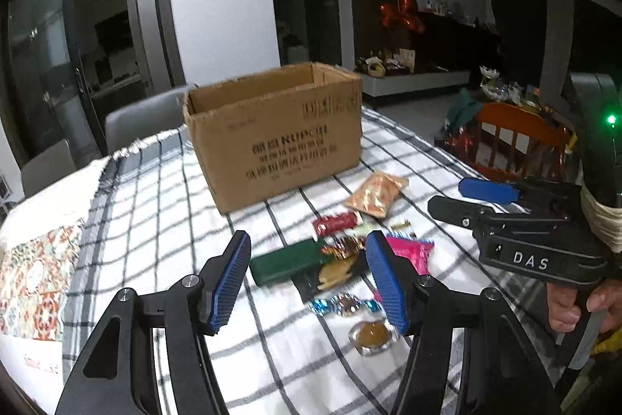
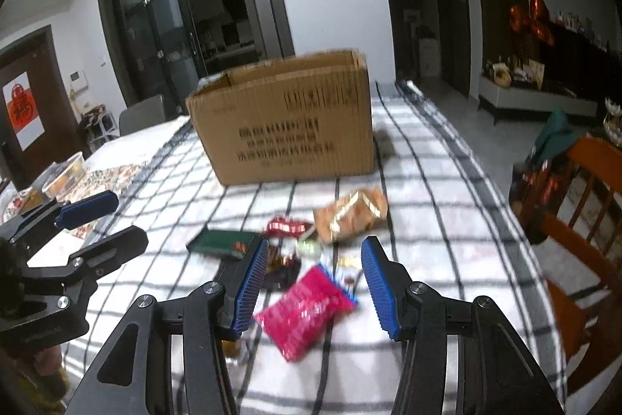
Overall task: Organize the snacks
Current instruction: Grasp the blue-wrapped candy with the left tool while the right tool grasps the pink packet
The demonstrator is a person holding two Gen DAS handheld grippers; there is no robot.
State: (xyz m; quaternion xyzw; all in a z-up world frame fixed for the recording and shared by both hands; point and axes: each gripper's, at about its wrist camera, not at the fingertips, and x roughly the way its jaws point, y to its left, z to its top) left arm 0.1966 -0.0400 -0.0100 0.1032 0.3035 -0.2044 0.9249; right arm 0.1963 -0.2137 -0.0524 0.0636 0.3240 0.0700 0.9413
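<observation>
Hovering w/ both jaws wide, empty: left gripper [image 1: 307,282] over green box [image 1: 285,261], right gripper [image 2: 315,288] over pink packet [image 2: 307,310]; cardboard box [image 1: 272,131] behind, open-topped, presumably for drop-off.

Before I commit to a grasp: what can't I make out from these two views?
- Inside of the cardboard box: hidden by its front wall, both views.
- Box print: motion-blurred in the right wrist view.
- Small sweets behind the left hand-held gripper: partly covered by its fingers.
- Pink packet: blurred, label unreadable.
- Right hand-held gripper: open, empty.
</observation>
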